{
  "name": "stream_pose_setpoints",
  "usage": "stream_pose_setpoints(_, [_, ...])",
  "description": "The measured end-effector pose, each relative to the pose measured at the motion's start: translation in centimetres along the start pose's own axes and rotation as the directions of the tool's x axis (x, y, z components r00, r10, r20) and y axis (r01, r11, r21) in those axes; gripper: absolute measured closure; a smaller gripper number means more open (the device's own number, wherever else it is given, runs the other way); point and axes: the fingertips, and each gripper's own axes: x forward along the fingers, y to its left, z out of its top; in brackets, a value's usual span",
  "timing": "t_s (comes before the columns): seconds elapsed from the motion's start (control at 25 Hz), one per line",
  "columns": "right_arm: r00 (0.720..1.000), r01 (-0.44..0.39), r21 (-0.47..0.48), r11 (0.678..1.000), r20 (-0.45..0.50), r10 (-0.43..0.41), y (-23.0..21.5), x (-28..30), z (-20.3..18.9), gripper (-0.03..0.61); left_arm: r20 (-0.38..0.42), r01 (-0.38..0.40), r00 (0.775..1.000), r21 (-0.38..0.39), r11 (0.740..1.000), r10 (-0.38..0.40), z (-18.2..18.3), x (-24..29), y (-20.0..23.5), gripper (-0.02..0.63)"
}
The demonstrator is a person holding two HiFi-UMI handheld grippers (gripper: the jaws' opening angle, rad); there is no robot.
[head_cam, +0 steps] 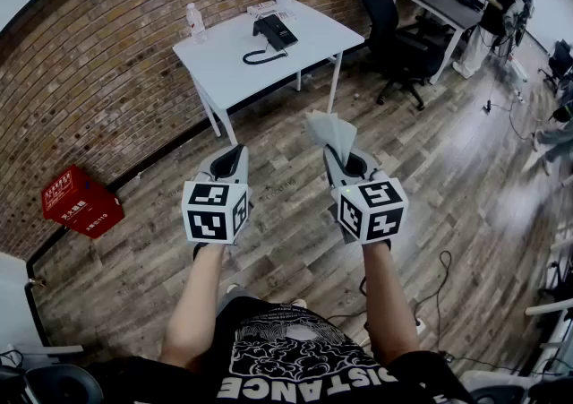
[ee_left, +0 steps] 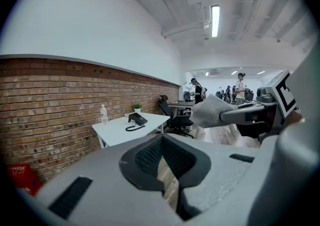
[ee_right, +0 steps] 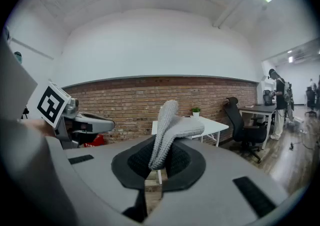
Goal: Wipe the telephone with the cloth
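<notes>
I find the left gripper with its jaws drawn together and nothing between the pads; only a thin strip of wooden floor shows through the slit behind the tips. The right gripper has its jaws closed on the lower end of a grey knitted cloth. The cloth stands up out of the jaws, its long axis running forward and upward away from me, with the free end folded over to the right.

Both grippers hang side by side above the floor, level with one another and well apart from the white rectangular table by the brick wall. The black desk telephone lies flat on that table, towards its far right part. In the head view its long axis runs from upper left to lower right, and its coiled cord curls towards the near edge. A clear plastic bottle stands upright at the far left corner of the table.
</notes>
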Motion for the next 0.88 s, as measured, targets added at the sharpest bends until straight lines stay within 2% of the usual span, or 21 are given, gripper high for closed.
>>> stream_pose_setpoints(0.48, [1.0, -0.013, 0.002, 1.0, -0.013, 0.013, -2.2, 0.6, -0.5, 0.568, -0.032, 0.017, 0.999, -0.002, 1.0, -0.017, -0.3, 3.1, -1.4, 0.609])
stream_pose_setpoints(0.88, [0.999, 0.023, 0.017, 1.0, -0.046, -0.023, -5.4, 7.7, -0.3, 0.568, -0.049, 0.039, 0.998, -0.022, 0.999, -0.04, 0.2, 10.6, 3.4, 0.609])
